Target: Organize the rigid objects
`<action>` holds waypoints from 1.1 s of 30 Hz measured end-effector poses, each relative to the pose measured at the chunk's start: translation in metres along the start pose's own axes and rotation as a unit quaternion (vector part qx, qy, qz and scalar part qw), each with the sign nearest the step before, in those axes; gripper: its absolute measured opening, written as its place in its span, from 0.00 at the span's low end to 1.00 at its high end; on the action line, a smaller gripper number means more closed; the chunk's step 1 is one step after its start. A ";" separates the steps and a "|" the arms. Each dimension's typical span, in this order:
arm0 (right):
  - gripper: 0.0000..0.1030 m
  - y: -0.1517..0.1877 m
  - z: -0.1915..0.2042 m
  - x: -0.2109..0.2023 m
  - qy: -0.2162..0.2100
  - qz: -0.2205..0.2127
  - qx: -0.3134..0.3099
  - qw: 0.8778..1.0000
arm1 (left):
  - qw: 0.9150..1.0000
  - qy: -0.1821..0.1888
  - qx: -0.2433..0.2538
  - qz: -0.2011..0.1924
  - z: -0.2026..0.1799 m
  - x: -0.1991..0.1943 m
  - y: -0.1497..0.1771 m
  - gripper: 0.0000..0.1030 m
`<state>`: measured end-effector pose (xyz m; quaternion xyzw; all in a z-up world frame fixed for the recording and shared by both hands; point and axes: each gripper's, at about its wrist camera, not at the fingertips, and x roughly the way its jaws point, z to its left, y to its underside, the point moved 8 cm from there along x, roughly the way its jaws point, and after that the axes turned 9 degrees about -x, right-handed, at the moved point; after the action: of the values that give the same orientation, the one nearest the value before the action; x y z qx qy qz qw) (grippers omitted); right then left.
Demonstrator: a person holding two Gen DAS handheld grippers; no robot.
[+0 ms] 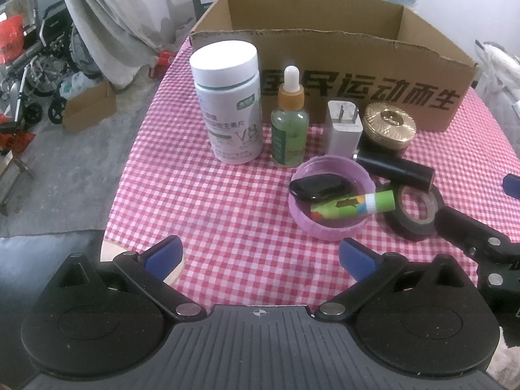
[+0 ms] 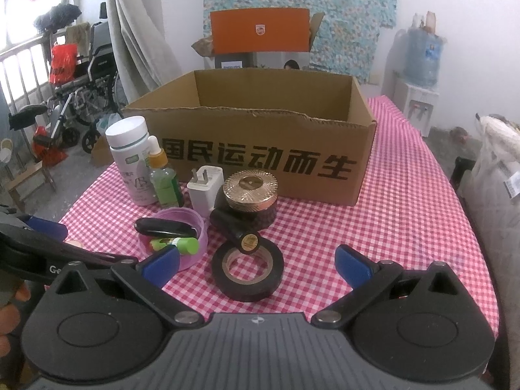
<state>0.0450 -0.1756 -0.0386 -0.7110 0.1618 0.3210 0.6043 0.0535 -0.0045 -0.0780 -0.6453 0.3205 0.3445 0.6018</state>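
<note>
On the red checked tablecloth [image 1: 227,214] stand a white vitamin bottle [image 1: 229,100], a green dropper bottle [image 1: 289,123], a white plug adapter [image 1: 344,128] and a gold-lidded jar [image 1: 388,123]. A purple lid [image 1: 328,201] holds a black fob [image 1: 317,187] and a green glue stick [image 1: 354,204]. A black tube [image 1: 395,167] rests on a black tape roll [image 2: 247,268]. An open cardboard box [image 2: 260,149] stands behind them. My left gripper [image 1: 260,260] is open and empty in front of the lid. My right gripper [image 2: 256,265] is open, its fingers either side of the tape roll.
A wheelchair [image 2: 84,74], a small cardboard box [image 1: 89,107] and curtains [image 1: 110,16] are on the floor to the left. An orange box [image 2: 258,31] and a water dispenser [image 2: 421,61] stand behind the table. The table's left edge is close to my left gripper.
</note>
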 end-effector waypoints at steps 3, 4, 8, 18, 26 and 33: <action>1.00 0.001 -0.005 0.002 -0.004 -0.003 0.011 1.000 | 1.000 0.006 0.006 -0.012 -0.004 0.000 -0.002 1.00; 0.99 0.001 -0.008 0.002 -0.007 -0.006 0.016 1.000 | 1.000 0.009 0.008 -0.019 -0.005 -0.001 -0.003 1.00; 0.95 0.000 -0.021 0.003 -0.039 -0.021 0.057 0.997 | 0.998 0.030 0.015 -0.048 -0.010 -0.006 -0.010 1.00; 0.68 0.000 -0.032 0.013 -0.162 -0.040 0.143 0.975 | 0.984 0.111 0.089 -0.107 -0.045 -0.019 -0.014 0.93; 0.56 0.000 -0.011 0.034 -0.245 -0.013 0.166 0.955 | 0.979 0.115 0.144 -0.088 -0.069 -0.004 -0.005 0.66; 0.31 0.007 -0.004 0.049 -0.268 0.012 0.168 0.948 | 0.978 0.123 0.152 -0.077 -0.071 -0.002 0.000 0.41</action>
<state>0.0785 -0.1730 -0.0756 -0.4847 0.0535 0.4751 0.7324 0.0566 -0.0750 -0.0741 -0.6065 0.3896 0.1624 0.6738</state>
